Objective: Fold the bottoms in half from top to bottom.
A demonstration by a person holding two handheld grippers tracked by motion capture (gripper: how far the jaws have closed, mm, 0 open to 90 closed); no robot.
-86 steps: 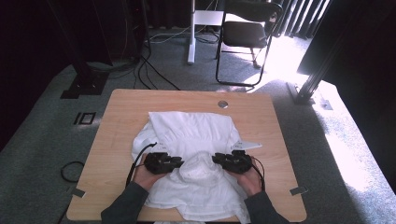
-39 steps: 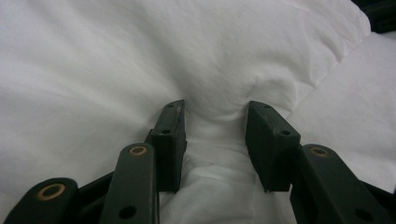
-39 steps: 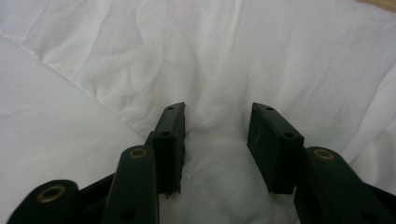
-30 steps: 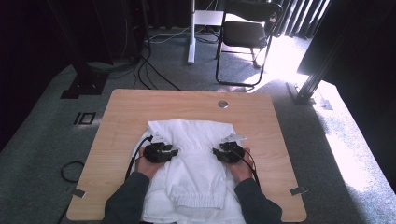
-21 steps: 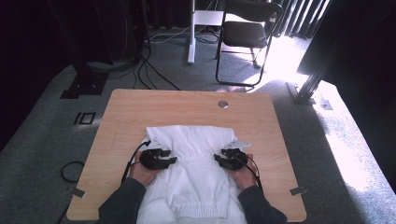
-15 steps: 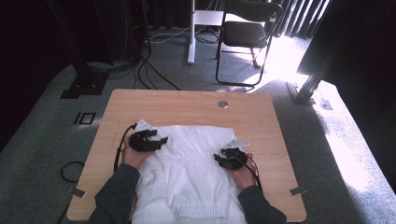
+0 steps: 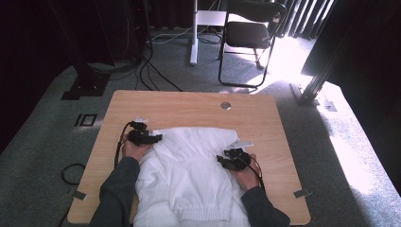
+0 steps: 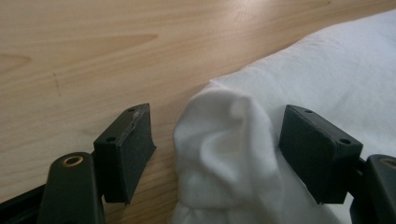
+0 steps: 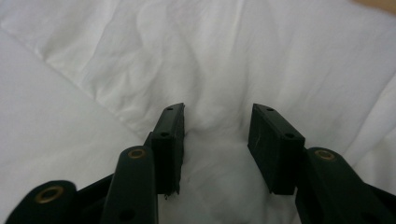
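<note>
Garment (image 7: 189, 165) lies on my table (image 7: 189, 106); left gripper (image 8: 217, 140) has just been opening, a fold loose between; right gripper (image 9: 217, 135) pinches a ridge.

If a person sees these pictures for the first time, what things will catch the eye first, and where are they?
First comes the white garment, spread over the near half of the wooden table. Next come the two black tongs: the left tongs at the garment's far left corner, jaws just opened with a fold of cloth loose between them, and the right tongs on its right side, pinching up a ridge of cloth. Beyond the table, a black chair stands in bright sunlight.
</note>
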